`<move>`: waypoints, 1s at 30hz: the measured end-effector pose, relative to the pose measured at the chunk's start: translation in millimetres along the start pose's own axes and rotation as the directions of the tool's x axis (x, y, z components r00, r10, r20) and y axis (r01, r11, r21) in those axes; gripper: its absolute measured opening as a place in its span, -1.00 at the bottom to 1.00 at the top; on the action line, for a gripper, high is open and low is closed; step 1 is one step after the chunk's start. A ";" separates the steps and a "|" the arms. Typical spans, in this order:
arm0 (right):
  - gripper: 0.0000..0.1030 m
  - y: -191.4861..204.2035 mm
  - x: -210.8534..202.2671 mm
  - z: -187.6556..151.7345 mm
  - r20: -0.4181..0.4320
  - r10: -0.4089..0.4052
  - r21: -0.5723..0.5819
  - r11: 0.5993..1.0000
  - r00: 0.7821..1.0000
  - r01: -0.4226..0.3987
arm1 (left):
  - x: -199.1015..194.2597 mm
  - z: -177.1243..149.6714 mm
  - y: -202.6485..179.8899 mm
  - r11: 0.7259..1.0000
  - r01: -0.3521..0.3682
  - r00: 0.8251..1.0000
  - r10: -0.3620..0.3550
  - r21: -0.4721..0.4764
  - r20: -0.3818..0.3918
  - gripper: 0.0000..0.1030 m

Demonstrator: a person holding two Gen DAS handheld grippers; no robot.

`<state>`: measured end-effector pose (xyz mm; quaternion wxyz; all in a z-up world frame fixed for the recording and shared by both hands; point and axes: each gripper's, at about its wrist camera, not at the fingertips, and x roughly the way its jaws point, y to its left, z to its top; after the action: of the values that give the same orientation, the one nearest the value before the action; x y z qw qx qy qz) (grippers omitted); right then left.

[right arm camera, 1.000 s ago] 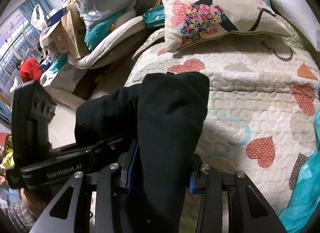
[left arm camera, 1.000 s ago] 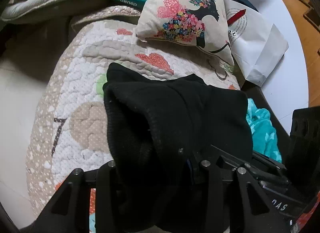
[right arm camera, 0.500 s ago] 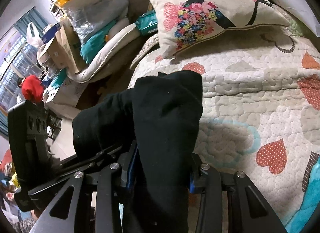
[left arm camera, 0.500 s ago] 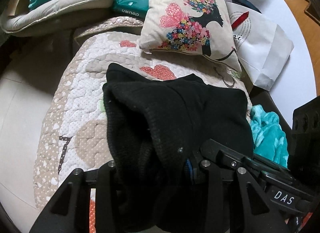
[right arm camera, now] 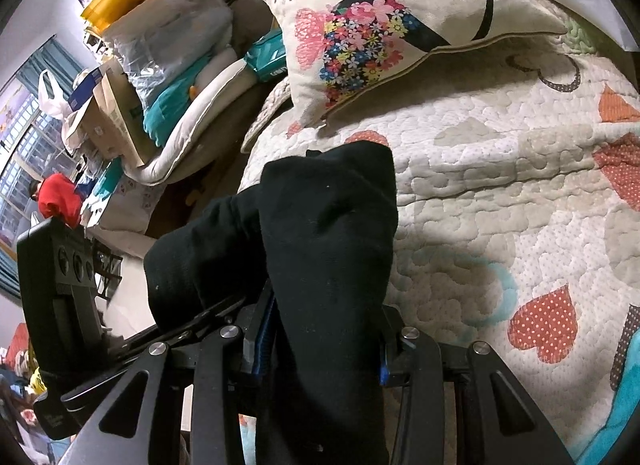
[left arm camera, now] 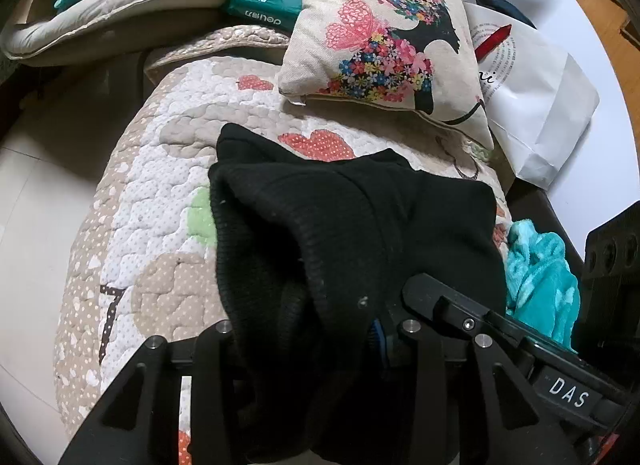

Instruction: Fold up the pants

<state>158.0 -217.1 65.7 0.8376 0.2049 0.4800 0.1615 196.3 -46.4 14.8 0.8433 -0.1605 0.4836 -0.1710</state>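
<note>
A quilted heart-print bedspread (right arm camera: 500, 193) is the work surface. Nearest, the left gripper (left arm camera: 304, 349) and right gripper (right arm camera: 324, 345) each clamp a bunched edge of the black pants (left arm camera: 360, 225), which hang between them just above the quilt, probably for laying flat. Beyond, a floral cushion (left arm camera: 384, 45) lies; household clutter behind.

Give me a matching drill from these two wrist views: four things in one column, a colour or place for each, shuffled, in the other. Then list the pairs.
Things:
1. pants
2. floral pillow
3. paper bag
4. fleece cloth

Descriptions:
A. teal, at the quilt's right edge
B. white, right of the pillow
C. black, clamped in both claws
D. lying at the quilt's far end

Pairs: 1-C, 2-D, 3-B, 4-A
</note>
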 end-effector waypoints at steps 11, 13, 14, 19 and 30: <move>-0.17 -10.8 7.3 8.4 0.002 0.002 0.013 1.000 1.000 -0.002 | 13.2 7.9 -3.5 0.999 -0.002 1.000 0.002 0.035 0.003 -0.24; -0.17 -13.7 8.6 9.8 -0.001 0.006 0.018 1.000 1.000 -0.006 | 14.8 8.3 -4.6 0.999 -0.002 1.000 0.001 0.044 0.004 -0.24; -0.17 -15.5 9.2 10.4 -0.003 0.011 0.024 1.000 1.000 -0.011 | 15.7 8.7 -5.1 0.999 0.002 1.000 -0.002 0.051 0.005 -0.24; -0.17 -31.6 12.7 13.9 -0.011 0.073 0.097 0.993 0.997 -0.072 | 17.6 10.3 -4.5 0.998 0.016 1.000 -0.016 0.059 0.000 -0.24; -0.17 -37.1 24.6 24.1 -0.036 0.087 0.105 0.991 0.996 -0.083 | 32.9 17.8 1.7 0.998 0.030 0.999 -0.029 0.050 -0.018 -0.24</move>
<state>193.7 -242.2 40.0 0.8083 0.2649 0.4955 0.1761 227.6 -57.6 -2.5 0.8404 -0.1448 0.4838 -0.1967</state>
